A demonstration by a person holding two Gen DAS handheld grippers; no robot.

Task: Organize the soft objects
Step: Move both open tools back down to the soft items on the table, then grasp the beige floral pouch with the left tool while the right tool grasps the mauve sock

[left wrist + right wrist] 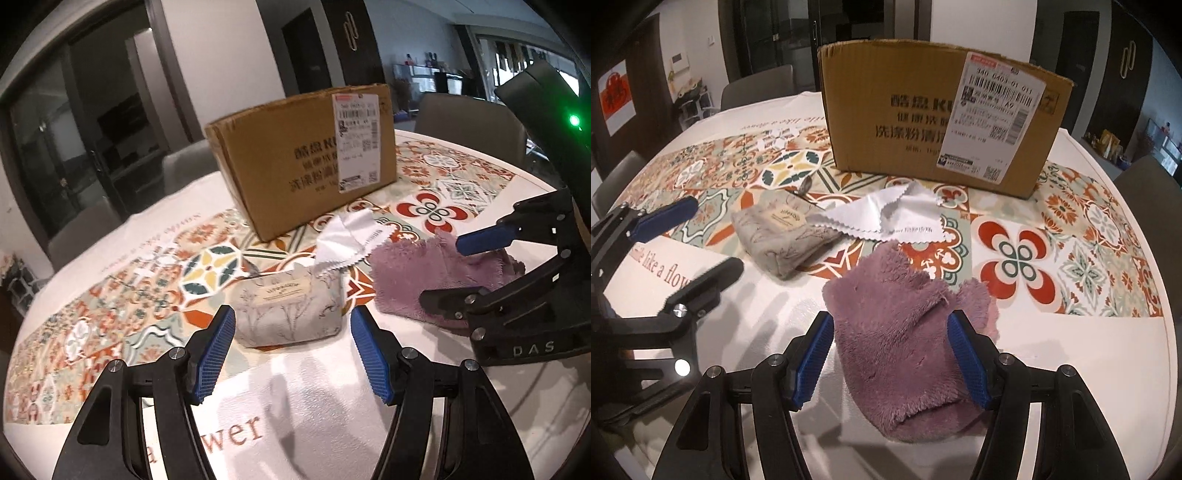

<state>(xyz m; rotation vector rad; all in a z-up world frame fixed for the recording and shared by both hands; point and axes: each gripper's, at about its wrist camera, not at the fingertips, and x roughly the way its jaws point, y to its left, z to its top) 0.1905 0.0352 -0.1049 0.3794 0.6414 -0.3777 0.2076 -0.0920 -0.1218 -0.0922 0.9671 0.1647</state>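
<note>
nothing looks put away yet: all three soft things lie loose on the desk [1071,369], in front of the box [923,122] at the far side. the pouch [288,314] sits on the left, the white cloth [882,218] lies crumpled between pouch and box with one edge resting on the pouch, and the purple towel [905,350] is bunched nearest on the right, its far edge just touching the white cloth. the left hand-held gripper [291,354] is spread wide, its pads either side of the pouch's near end without pinching it. the right hand-held gripper [890,362] is likewise spread, straddling the towel but not pressed on it. judging by this, both grasps are about to begin, and the box is likely where things go; whether anything is inside it cannot be seen. all three items remain to be sorted.
</note>
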